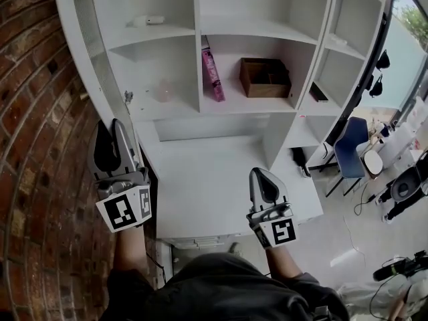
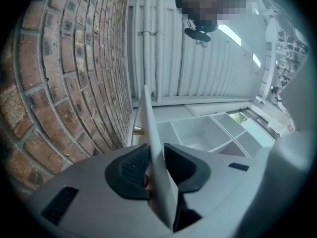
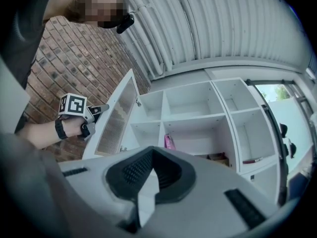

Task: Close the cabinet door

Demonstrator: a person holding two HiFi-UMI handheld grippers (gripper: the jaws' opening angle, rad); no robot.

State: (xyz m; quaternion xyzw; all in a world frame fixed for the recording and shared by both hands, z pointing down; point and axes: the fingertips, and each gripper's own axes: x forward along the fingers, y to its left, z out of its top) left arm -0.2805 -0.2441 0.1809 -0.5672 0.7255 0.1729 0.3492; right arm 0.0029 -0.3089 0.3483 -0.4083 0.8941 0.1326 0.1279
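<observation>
The white cabinet (image 1: 261, 29) stands with its shelves exposed. Its door (image 1: 90, 52) is swung out to the left, close to the brick wall. My left gripper (image 1: 116, 131) is shut on the lower edge of that door. In the left gripper view the thin door panel (image 2: 150, 123) runs up between the two dark pads (image 2: 130, 170), which press on it. My right gripper (image 1: 263, 178) hovers over the white desk top, shut and holding nothing. The right gripper view shows its own jaws (image 3: 151, 155) closed, and beyond them the door (image 3: 118, 117) with the left gripper (image 3: 99, 109) on it.
The brick wall (image 1: 33, 146) lies just left of the door. A pink book (image 1: 212, 72) and a brown box (image 1: 265, 77) sit on the middle shelf. A white desk surface (image 1: 214, 179) projects below the shelves. A blue chair (image 1: 351, 152) stands to the right.
</observation>
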